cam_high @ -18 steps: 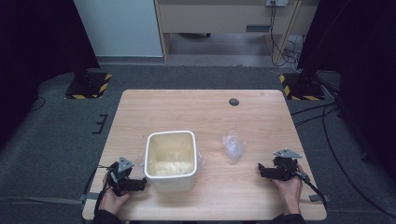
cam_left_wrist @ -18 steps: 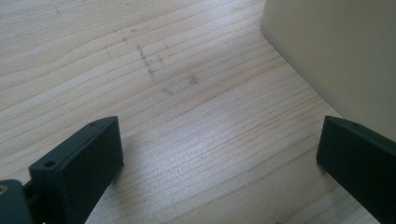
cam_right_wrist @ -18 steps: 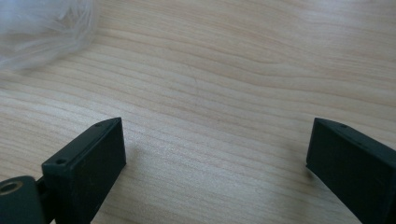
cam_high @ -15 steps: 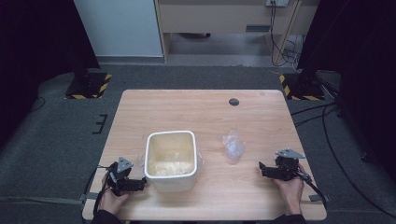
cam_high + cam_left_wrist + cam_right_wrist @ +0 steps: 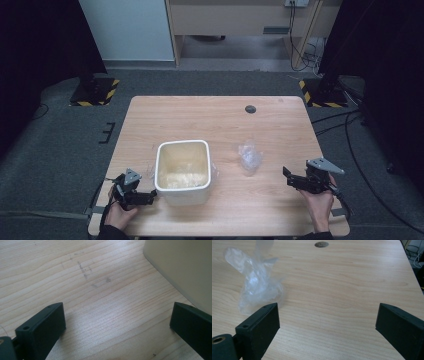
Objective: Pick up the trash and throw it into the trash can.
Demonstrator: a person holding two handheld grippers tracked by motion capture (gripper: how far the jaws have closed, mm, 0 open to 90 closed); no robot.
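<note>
In the high view one wooden table (image 5: 220,125) carries one cream square tub (image 5: 183,170), one crumpled clear plastic bag (image 5: 249,157) and one dark round hole cover (image 5: 250,109). From the tub, the bag lies at about three o'clock, apart from it, and the hole cover sits at about one o'clock, near the far edge. Two hands come in from the near edge, each with one gripper: the left gripper (image 5: 150,196) rests just beside the tub at its eight o'clock, and the right gripper (image 5: 286,176) rests near the bag at its four o'clock. Against the earlier frames, the tub, bag and left gripper lie as they did, while the right gripper has edged slightly further from the bag. In the left gripper view the left gripper (image 5: 117,322) has its two jaws spread wide over bare wood, with the tub (image 5: 185,270) wall at two o'clock. In the right gripper view the right gripper (image 5: 328,322) likewise has its jaws wide apart, holding nothing; the bag (image 5: 257,285) lies at ten o'clock and the hole cover (image 5: 321,244) at twelve.
</note>
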